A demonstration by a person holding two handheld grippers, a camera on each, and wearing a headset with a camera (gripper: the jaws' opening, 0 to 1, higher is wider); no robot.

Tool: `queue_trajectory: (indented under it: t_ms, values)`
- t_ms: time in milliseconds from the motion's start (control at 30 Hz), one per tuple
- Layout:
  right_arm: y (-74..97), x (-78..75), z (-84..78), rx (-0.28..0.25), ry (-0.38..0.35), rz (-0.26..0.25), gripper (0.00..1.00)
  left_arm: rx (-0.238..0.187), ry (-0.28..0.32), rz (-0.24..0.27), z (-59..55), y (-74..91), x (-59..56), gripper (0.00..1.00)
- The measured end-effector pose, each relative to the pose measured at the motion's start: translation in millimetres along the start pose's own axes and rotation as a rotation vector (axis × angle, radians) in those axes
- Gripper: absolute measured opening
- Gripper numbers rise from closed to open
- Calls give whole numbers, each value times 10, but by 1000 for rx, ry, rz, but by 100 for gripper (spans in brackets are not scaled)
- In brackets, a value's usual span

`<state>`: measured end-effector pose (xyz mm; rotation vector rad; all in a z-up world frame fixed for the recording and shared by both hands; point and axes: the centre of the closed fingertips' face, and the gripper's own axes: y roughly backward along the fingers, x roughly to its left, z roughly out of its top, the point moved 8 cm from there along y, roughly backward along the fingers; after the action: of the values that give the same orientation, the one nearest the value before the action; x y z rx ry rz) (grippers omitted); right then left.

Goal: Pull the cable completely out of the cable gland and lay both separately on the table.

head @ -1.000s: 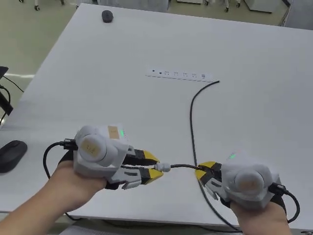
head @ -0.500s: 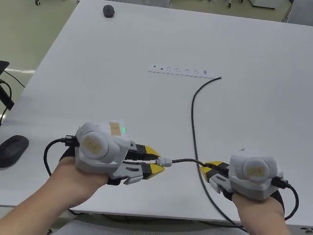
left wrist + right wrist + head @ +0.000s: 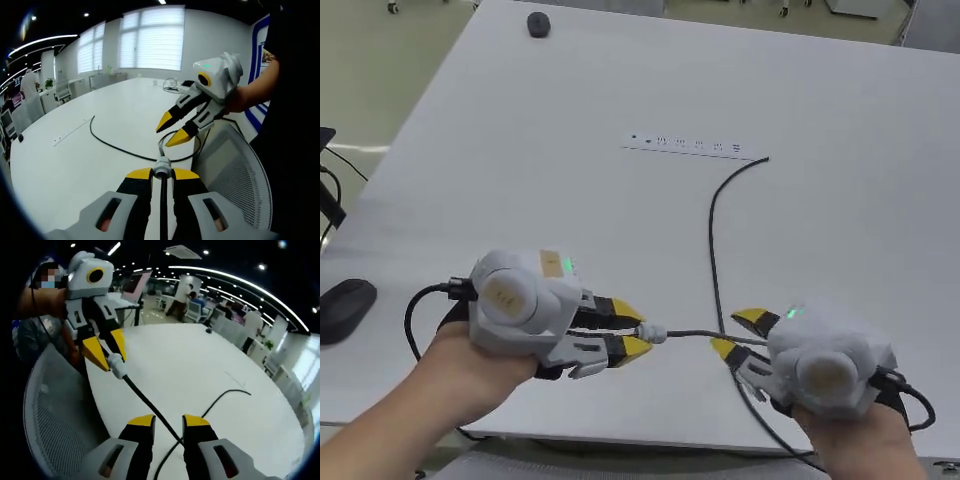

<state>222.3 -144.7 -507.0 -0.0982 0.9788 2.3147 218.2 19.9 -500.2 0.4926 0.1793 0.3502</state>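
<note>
We are at the pulling step: our left gripper (image 3: 634,332) is clamped on the white gland (image 3: 652,334), held just above the table (image 3: 570,120) near its front edge. The black cable (image 3: 712,240) runs from the gland between the spread jaws of our right gripper (image 3: 737,333), which grip nothing. Next, we judge, the right jaws must close on the cable near the gland and draw away while the left holds firm

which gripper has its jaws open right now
The right gripper: its yellow-tipped jaws stand apart with the cable running between them, while the left gripper is shut on the white cable gland.
</note>
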Motion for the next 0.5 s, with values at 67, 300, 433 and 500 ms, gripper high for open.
queue_trajectory:
  t_ms: [67,300,433,500]
  values:
    - [-8,68,134,-13,109,20,15,3,2,-1,4,-6,7,15]
    - [-85,285,296,-13,273,92,13,-16,11,0,40,-31,-13,15]
    - [-94,316,279,-5,278,100,3,-20,5,-4,53,-47,-37,15]
    - [-97,308,258,-4,265,95,1,-15,0,-8,42,-49,-38,15]
